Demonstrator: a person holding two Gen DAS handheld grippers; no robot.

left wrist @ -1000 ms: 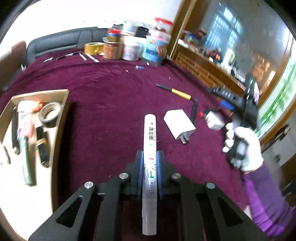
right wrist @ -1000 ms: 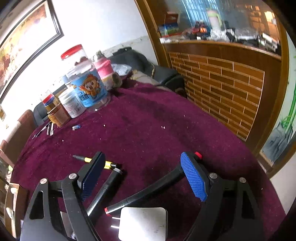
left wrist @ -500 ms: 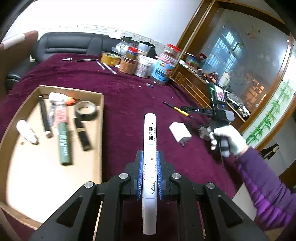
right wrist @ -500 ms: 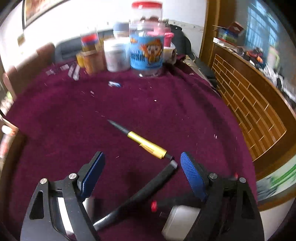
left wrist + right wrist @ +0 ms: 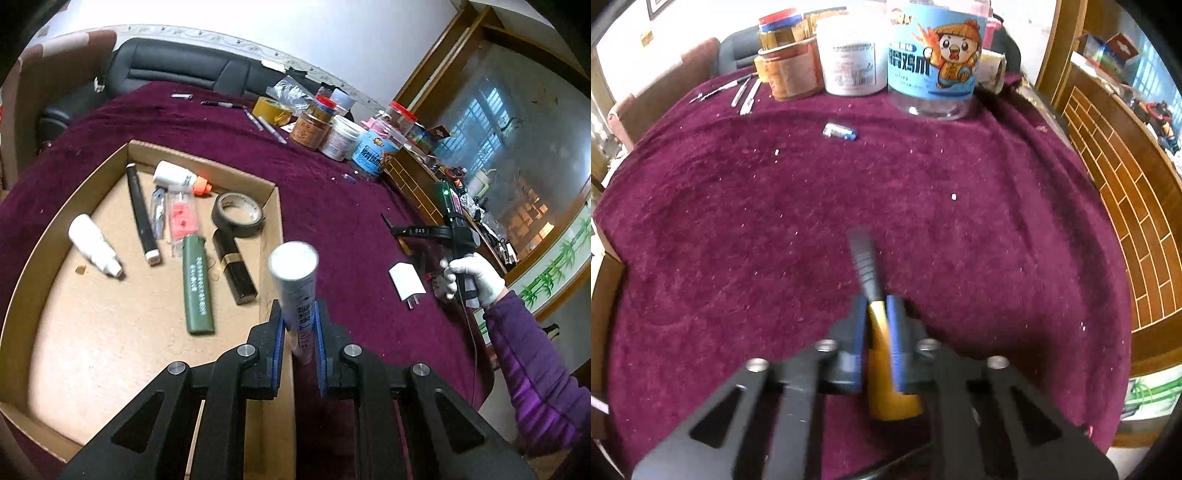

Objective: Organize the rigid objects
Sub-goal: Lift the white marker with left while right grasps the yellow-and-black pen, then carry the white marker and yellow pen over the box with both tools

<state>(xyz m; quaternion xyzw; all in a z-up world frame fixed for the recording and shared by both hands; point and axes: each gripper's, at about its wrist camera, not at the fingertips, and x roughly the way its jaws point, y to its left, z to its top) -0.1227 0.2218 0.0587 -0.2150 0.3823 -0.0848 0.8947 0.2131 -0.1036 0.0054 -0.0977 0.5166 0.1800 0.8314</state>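
My left gripper is shut on a white paint marker, which tilts up toward the camera above the right wall of the cardboard tray. The tray holds a green lighter, a black tape roll, a black lipstick, white bottles and a black stick. My right gripper is shut on a yellow-and-black pen just above the maroon tablecloth; the gripper also shows in the left wrist view. A white charger lies on the cloth.
Several jars and a yellow tape roll stand at the table's far edge, with pens beside them. A small blue item lies on the cloth. A wooden cabinet stands right of the table.
My left gripper moved left toward the tray and the marker tipped upward in it. My right gripper closed on the yellow-and-black pen, which lay on the cloth before.
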